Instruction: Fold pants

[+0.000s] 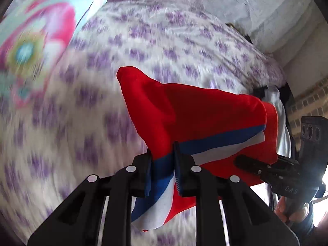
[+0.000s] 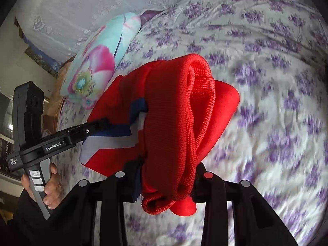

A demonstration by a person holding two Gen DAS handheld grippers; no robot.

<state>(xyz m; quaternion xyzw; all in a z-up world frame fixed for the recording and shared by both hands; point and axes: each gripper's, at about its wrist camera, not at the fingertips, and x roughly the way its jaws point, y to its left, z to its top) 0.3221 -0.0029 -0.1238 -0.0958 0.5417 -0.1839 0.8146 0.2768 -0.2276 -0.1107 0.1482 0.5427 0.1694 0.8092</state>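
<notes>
The red pants point(image 1: 184, 110) with a blue and white side stripe hang bunched in the air above the bed. My left gripper point(image 1: 163, 164) is shut on the striped part of the pants. My right gripper point(image 2: 167, 176) is shut on the ribbed red waistband of the pants point(image 2: 176, 110). In the left wrist view the right gripper point(image 1: 252, 167) shows at the right, clamped on the red cloth. In the right wrist view the left gripper point(image 2: 96, 126) shows at the left, clamped on the stripe.
A bed with a white sheet with purple flowers point(image 1: 143, 41) point(image 2: 266, 82) lies below. A turquoise pillow with a pink flower point(image 1: 34, 41) point(image 2: 98, 61) lies at the head. A white lace curtain point(image 2: 92, 10) hangs behind. A brick wall point(image 1: 307, 98) is at the right.
</notes>
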